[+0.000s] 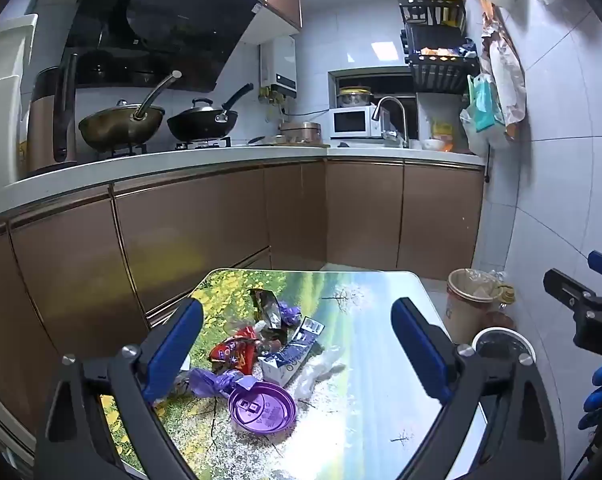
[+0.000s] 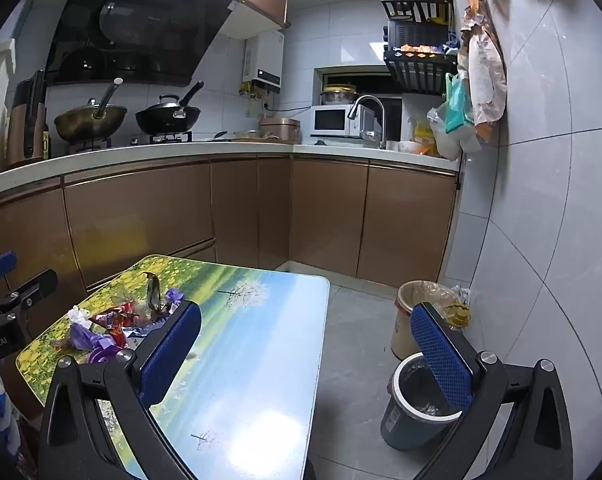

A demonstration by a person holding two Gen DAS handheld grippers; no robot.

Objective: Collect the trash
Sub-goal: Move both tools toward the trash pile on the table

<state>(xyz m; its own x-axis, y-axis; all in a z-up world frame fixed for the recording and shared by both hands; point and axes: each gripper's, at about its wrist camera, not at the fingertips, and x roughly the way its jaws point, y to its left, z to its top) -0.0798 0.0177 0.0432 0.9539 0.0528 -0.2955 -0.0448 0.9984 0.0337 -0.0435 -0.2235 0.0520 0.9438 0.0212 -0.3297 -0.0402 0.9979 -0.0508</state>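
A pile of trash lies on the left part of a small table [image 1: 373, 320] with a landscape print: a purple cup lid [image 1: 262, 408], a red snack wrapper [image 1: 235, 352], a small white and blue carton [image 1: 289, 354], a dark foil wrapper [image 1: 269, 312], purple wrappers and clear plastic. The pile also shows in the right wrist view [image 2: 117, 320]. My left gripper [image 1: 297, 344] is open and empty, above and in front of the pile. My right gripper [image 2: 307, 352] is open and empty, over the table's right edge. A blue bin with a white rim [image 2: 415, 404] stands on the floor right of the table.
A tan bin with a plastic liner [image 2: 421, 312] stands behind the blue one, near the tiled wall. Brown cabinets [image 2: 221, 208] and a counter with woks, a microwave and a sink run behind the table. Grey floor lies between table and bins.
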